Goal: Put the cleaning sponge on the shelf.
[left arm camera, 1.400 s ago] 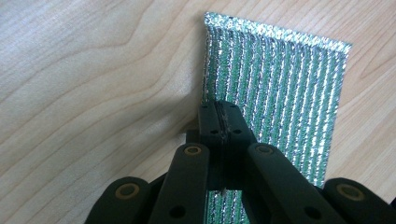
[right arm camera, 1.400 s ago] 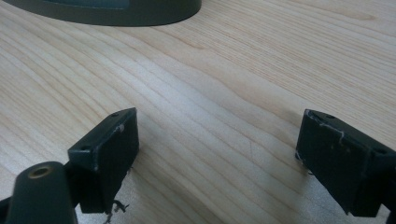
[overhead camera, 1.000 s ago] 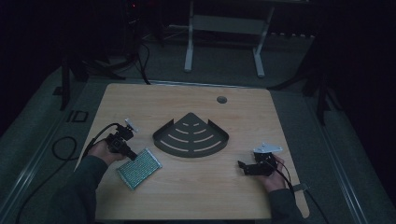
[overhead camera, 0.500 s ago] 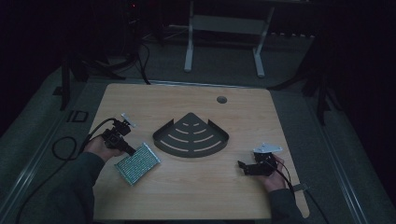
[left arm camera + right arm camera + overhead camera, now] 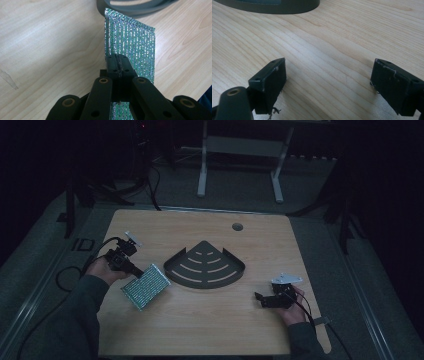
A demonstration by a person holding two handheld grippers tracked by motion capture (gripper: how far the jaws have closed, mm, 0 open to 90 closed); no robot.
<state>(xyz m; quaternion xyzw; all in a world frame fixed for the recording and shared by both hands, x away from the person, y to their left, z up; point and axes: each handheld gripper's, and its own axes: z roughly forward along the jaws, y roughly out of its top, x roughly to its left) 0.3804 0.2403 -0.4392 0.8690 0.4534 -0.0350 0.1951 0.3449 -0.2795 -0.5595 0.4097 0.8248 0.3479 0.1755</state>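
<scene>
One shiny green pouch [image 5: 145,287] and one dark fan-shaped rack [image 5: 205,268] sit on the wooden table [image 5: 200,325]. The left gripper [image 5: 134,270] is clamped on the pouch's near-left edge, left of the rack; its long axis points toward the rack's rim. The right gripper [image 5: 259,298] rests with jaws spread wide, grasping nothing.

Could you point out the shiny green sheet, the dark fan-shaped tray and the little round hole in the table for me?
shiny green sheet [image 5: 145,286], high view, middle of its face.
fan-shaped tray [image 5: 174,266], high view, left rim.
round hole [image 5: 237,226], high view, its centre.
</scene>
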